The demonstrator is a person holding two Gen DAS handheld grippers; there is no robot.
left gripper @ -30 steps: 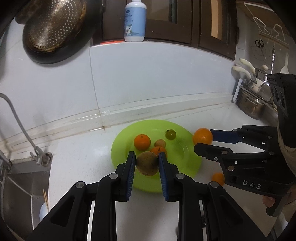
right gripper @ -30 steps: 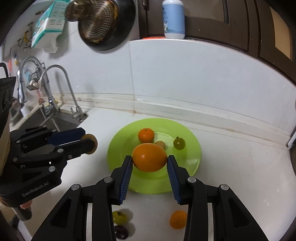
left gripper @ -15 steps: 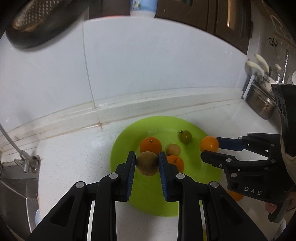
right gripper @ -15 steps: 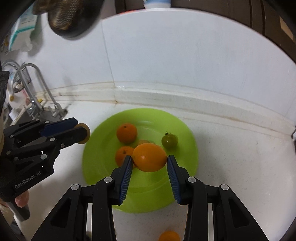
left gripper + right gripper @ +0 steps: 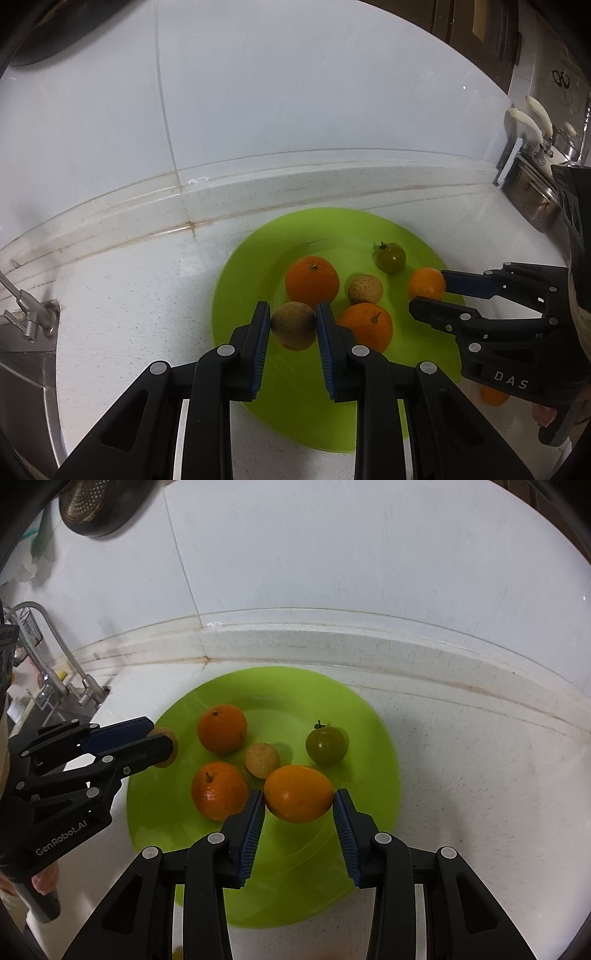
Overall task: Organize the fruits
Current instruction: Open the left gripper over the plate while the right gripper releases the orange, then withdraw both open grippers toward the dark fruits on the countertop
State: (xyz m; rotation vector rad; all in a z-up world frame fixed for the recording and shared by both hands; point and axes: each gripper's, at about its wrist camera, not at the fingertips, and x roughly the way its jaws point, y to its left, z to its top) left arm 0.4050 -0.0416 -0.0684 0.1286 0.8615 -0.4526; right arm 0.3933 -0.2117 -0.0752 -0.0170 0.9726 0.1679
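A green plate lies on the white counter. On it are two oranges, a small tan fruit and a green tomato. My left gripper is shut on a brown kiwi just above the plate's left part. My right gripper is shut on an orange above the plate's front right, beside the tan fruit and tomato. The right gripper also shows in the left wrist view, and the left gripper in the right wrist view.
A sink with a tap lies to the left. Another small orange lies on the counter right of the plate, behind the right gripper. A metal pot stands at the far right. The tiled wall rises behind the plate.
Both grippers have moved forward and down over the plate, each still holding its fruit. The plate and its fruits look larger and closer.
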